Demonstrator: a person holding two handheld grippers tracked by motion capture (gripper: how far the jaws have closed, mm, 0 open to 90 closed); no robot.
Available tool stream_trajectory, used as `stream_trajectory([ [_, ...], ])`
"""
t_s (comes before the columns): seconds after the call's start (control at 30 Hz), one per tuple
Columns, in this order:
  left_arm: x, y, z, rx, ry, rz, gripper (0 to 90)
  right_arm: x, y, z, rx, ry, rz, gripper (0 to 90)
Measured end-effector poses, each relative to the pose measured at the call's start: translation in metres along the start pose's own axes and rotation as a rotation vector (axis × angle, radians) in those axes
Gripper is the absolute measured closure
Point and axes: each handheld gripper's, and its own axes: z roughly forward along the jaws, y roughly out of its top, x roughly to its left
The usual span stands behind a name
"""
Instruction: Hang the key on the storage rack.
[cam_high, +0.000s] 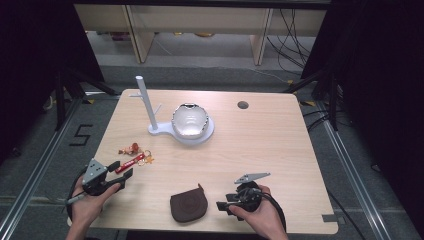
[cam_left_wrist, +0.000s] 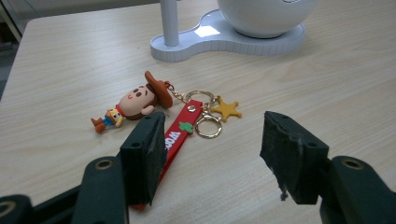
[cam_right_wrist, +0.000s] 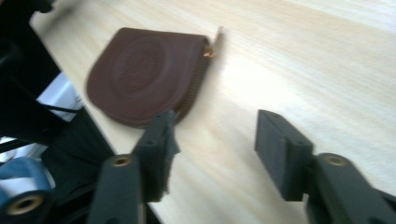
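Keychain: strap runs lengthwise away from the left fingers — spread, empty
Pouch: just beyond the right fingers — spread, empty

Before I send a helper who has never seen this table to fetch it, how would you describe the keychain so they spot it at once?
Start at the white stand with its upright post, at the middle of the wooden table. Nearer the person and to the left lies the keychain, just ahead of the left claw. Unlike the plain brown pouch, it is colourful: a cowboy figure, a red strap, gold rings and a yellow star.
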Motion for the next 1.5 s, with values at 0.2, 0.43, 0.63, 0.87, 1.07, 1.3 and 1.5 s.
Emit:
stream_trajectory([
  [0.2, -0.002, 0.004, 0.002, 0.006, 0.006, 0.013, 40.4, -0.003, 0.010, 0.005, 0.013, -0.018, 0.032, 40.4],
  [0.43, -0.006, 0.006, 0.005, 0.009, -0.014, 0.021, 40.9, 0.002, 0.021, 0.006, 0.002, -0.005, 0.071, 44.6],
  [0.63, -0.009, 0.010, 0.006, 0.006, -0.029, 0.029, 41.3, 0.006, 0.038, 0.013, 0.047, 0.026, 0.076, 46.2],
  [0.87, -0.016, 0.010, 0.009, 0.010, -0.046, 0.047, 41.5, 0.017, 0.055, 0.030, 0.154, 0.027, 0.090, 43.1],
  [1.07, -0.018, 0.010, 0.010, 0.012, -0.045, 0.047, 41.4, 0.022, 0.060, 0.045, 0.246, 0.062, 0.086, 43.2],
  [1.3, -0.018, 0.009, 0.009, 0.014, -0.043, 0.046, 41.5, 0.020, 0.063, 0.054, 0.295, 0.042, 0.094, 43.4],
  [1.5, -0.018, 0.008, 0.007, 0.011, -0.040, 0.046, 41.6, 0.022, 0.066, 0.063, 0.326, 0.034, 0.093, 42.2],
])
